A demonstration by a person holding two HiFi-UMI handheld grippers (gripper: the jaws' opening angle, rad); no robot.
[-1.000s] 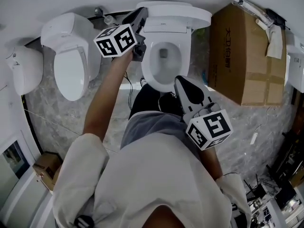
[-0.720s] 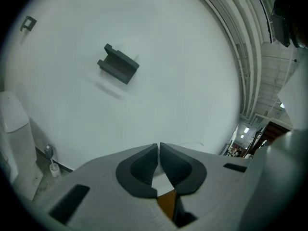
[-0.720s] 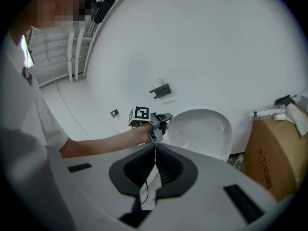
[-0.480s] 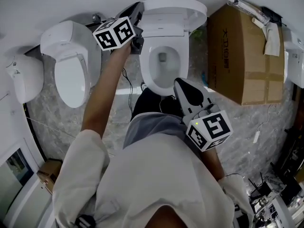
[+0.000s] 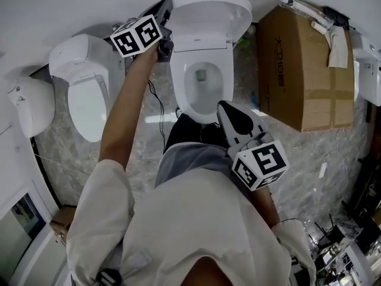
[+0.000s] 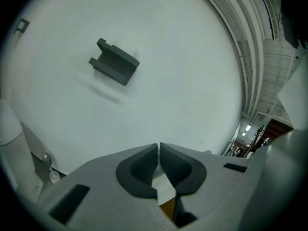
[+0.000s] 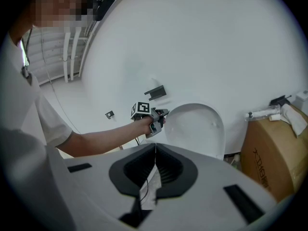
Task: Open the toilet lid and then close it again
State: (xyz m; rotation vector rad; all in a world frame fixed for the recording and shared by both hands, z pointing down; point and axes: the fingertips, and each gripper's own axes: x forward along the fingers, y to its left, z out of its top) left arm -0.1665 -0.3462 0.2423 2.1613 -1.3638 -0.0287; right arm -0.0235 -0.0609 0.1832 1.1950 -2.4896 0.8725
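The white toilet (image 5: 201, 82) stands in the middle of the head view with its lid (image 5: 209, 11) raised and leaning back toward the wall, the bowl uncovered. My left gripper (image 5: 162, 14) is shut and empty at the lid's left edge; whether it touches the lid I cannot tell. In the left gripper view its jaws (image 6: 159, 146) are closed, facing bare white wall. My right gripper (image 5: 229, 113) hangs shut and empty in front of the bowl. The right gripper view shows the upright lid (image 7: 197, 129) beyond its closed jaws (image 7: 155, 146), with the left gripper (image 7: 160, 114) beside it.
A second toilet (image 5: 86, 94) with its lid down stands to the left, with another white fixture (image 5: 33, 97) beyond it. A large cardboard box (image 5: 303, 70) stands close on the right. A dark bracket (image 6: 114, 61) is fixed to the wall. Cables lie on the grey stone floor.
My left gripper has moved farther toward the wall along the lid's left side, and the lid now shows more of its inner face. The right gripper has stayed put.
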